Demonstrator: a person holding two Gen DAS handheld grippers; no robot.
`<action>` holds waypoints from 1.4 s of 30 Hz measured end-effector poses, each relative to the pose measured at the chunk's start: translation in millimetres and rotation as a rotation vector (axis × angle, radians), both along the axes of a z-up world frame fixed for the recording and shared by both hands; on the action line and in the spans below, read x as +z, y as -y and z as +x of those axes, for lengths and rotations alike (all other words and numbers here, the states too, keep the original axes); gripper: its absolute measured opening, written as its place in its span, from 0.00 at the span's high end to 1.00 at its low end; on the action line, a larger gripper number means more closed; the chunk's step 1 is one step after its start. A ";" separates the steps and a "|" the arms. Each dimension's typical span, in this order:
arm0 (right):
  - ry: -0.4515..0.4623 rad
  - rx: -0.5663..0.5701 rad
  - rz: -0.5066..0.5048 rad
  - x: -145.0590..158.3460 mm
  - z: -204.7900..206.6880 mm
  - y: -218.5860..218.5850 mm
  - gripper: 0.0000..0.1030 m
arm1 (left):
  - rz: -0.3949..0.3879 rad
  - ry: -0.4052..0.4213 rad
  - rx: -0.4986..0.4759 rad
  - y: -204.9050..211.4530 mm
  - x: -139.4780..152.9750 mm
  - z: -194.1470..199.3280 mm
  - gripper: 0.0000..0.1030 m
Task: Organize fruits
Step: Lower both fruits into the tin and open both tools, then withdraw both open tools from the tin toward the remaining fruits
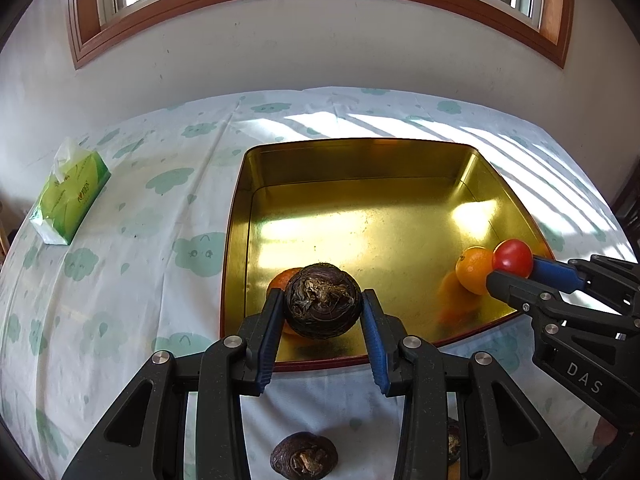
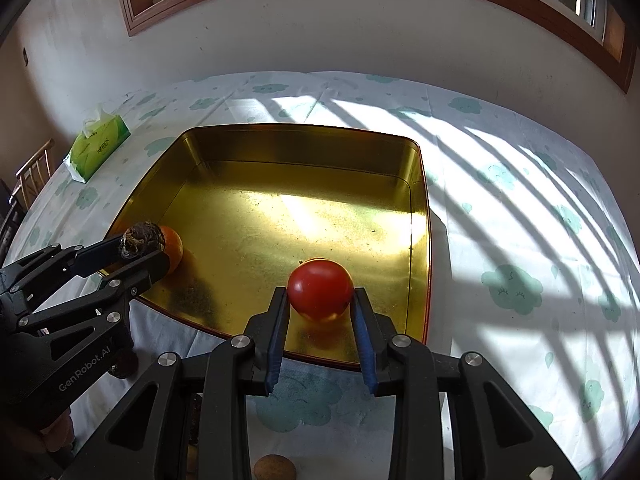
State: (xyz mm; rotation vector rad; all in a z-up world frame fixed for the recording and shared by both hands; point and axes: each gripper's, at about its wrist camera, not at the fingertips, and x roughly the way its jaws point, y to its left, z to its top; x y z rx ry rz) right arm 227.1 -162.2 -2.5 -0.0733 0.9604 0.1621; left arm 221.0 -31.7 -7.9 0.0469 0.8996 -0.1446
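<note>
My left gripper (image 1: pixel 322 298) is shut on a dark brown, rough-skinned round fruit (image 1: pixel 320 316), held just over the near left corner of a golden metal tray (image 1: pixel 360 160). Behind that fruit an orange (image 1: pixel 280 280) lies in the tray. My right gripper (image 2: pixel 320 296) is shut on a red tomato (image 2: pixel 320 284), held low over the tray's (image 2: pixel 280 140) near right part. In the left wrist view a second orange (image 1: pixel 474 270) sits in the tray beside the tomato (image 1: pixel 513 256). The right wrist view shows the left gripper (image 2: pixel 140 248) with its dark fruit (image 2: pixel 142 236) at the left.
A green tissue pack (image 1: pixel 70 196) lies far left on the cloud-print tablecloth (image 1: pixel 160 280). More dark fruits (image 1: pixel 304 458) lie on the cloth in front of the tray, and a brown round one (image 2: pixel 275 468) shows near the bottom. A wall with a window stands behind the table.
</note>
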 end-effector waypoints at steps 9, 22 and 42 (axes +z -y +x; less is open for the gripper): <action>0.022 -0.003 0.005 7.8 -3.3 1.4 0.66 | -0.003 -0.004 0.006 -0.5 -1.4 1.2 0.61; 0.049 -0.044 0.031 18.6 -26.0 19.0 0.61 | 0.000 -0.002 0.003 4.3 1.2 -1.3 0.50; 0.014 -0.108 0.033 3.3 -90.5 45.0 0.60 | 0.000 0.037 0.021 -16.6 18.7 -68.8 0.49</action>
